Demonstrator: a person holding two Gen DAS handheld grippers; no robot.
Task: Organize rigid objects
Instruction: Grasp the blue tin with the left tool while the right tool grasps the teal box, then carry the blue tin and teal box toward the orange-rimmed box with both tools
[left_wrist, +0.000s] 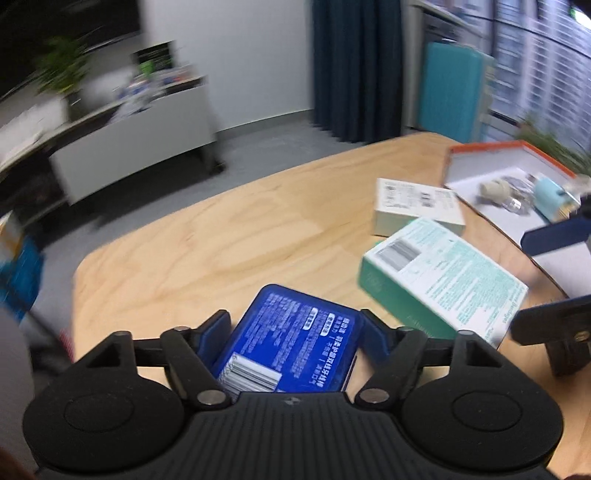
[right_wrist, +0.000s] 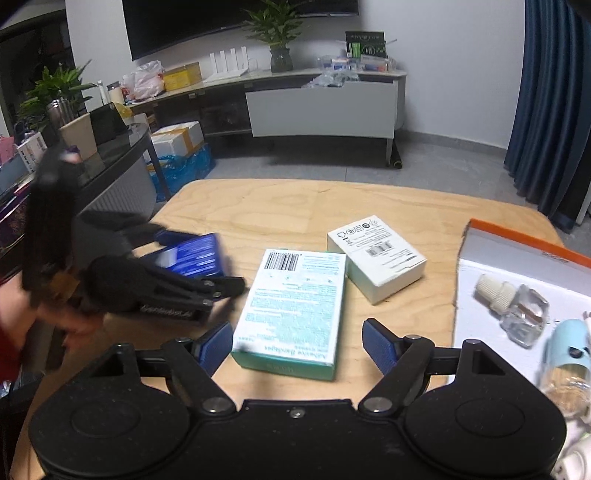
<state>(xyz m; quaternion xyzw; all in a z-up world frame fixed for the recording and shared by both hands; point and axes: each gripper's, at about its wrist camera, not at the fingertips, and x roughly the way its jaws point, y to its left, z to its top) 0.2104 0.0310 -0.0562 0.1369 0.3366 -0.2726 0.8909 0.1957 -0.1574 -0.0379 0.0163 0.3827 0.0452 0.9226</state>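
Observation:
A blue box (left_wrist: 295, 339) with white print sits between the pads of my left gripper (left_wrist: 293, 332), which is shut on its two long sides. From the right wrist that left gripper (right_wrist: 199, 258) is blurred, holding the blue box (right_wrist: 195, 254) tilted at the table's left edge. A green-and-white bandage box (right_wrist: 295, 306) lies flat between the fingers of my right gripper (right_wrist: 297, 347), which stands open with gaps on both sides. In the left wrist view the right gripper (left_wrist: 554, 277) reaches in beside the bandage box (left_wrist: 443, 277).
A small white box (right_wrist: 376, 254) lies just behind the bandage box on the wooden table (right_wrist: 277, 206). At the right an orange-rimmed tray (right_wrist: 517, 236) holds a glass bottle (right_wrist: 517, 306) and a light blue item (right_wrist: 569, 343). A person's hand (right_wrist: 70, 325) holds the left gripper.

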